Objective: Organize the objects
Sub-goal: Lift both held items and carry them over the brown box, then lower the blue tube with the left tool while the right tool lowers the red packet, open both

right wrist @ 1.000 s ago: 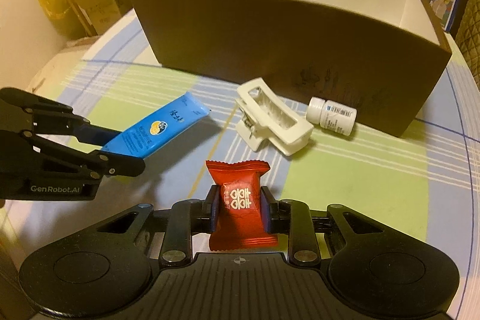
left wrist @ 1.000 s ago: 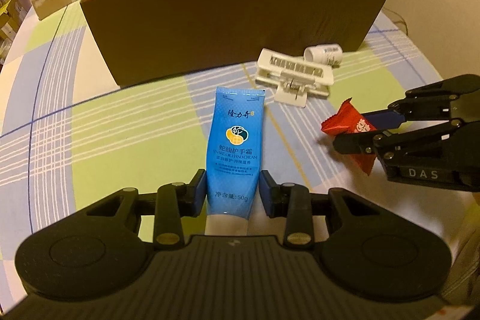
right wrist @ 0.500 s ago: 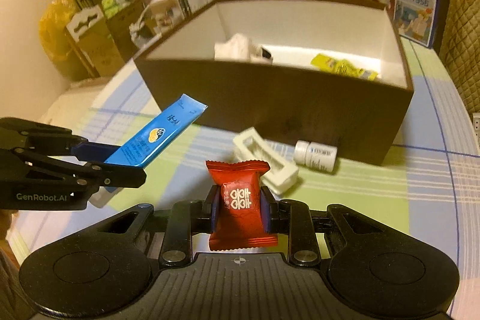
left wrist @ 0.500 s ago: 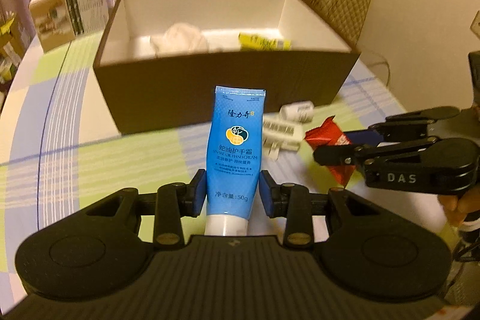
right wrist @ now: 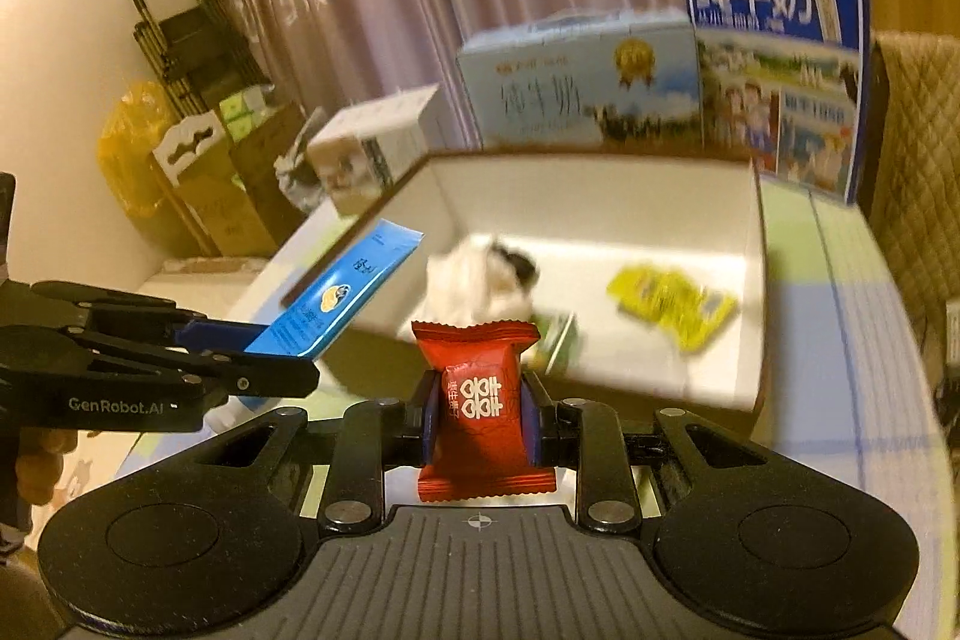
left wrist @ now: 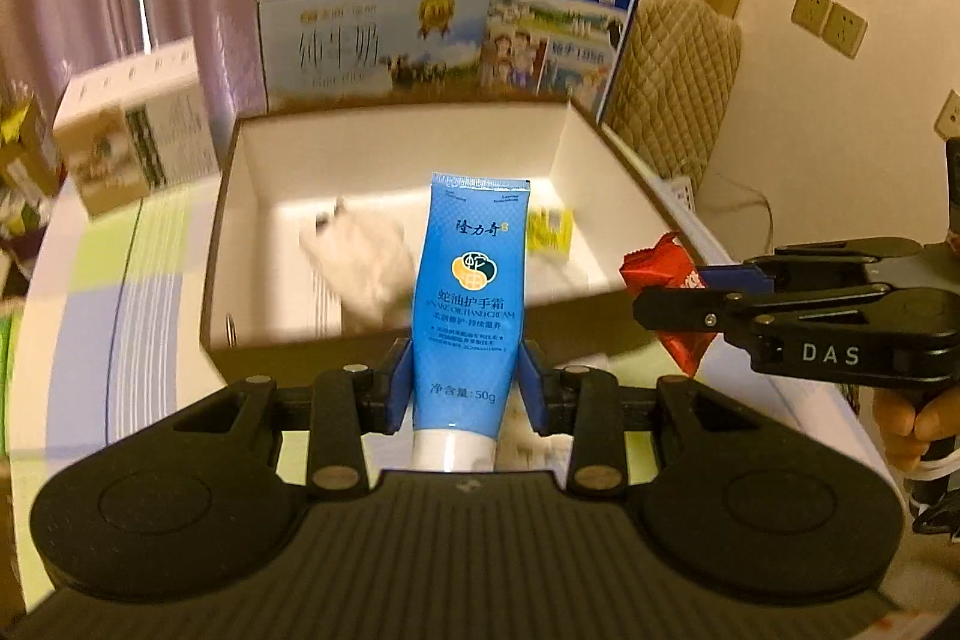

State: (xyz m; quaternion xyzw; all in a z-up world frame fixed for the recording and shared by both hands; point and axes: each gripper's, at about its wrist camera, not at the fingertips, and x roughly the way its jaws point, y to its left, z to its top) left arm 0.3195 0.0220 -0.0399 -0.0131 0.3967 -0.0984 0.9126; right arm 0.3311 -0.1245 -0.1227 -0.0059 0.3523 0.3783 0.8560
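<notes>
The hand cream tube (left wrist: 471, 304), blue with a white cap at its near end, is clamped between the blue pads of the left hand-held gripper (left wrist: 468, 382), crimped end pointing away. It is held in the air above the near wall of the brown cardboard box (left wrist: 390, 346), which stands open on the checked tabletop (left wrist: 120, 316). In the right wrist view the same tube (right wrist: 336, 298) slants up from the left hand-held gripper (right wrist: 252, 346), its far end over the box's left rim.

The red candy packet (right wrist: 480, 406) is pinched upright in the right hand-held gripper (right wrist: 480, 409), the jaws pressed against both its sides. It too is off the tabletop, just in front of the box's near wall (right wrist: 660, 400). From the left wrist view the packet (left wrist: 672, 298) shows at the tip of the right hand-held gripper (left wrist: 672, 307), beside the box's near right corner. A person's fingers (left wrist: 912, 424) grip the handle of that tool at the right edge.

Inside the white-lined box lie a crumpled white cloth (right wrist: 480, 280) with a dark patch, a yellow packet (right wrist: 672, 304) and a small green item (right wrist: 558, 340) near the front wall; all three are blurred. Behind the box stand two milk cartons, a pale blue one (left wrist: 366, 40) and a darker blue one (left wrist: 558, 16). A white product box (left wrist: 132, 124) sits to the left on the tabletop.
</notes>
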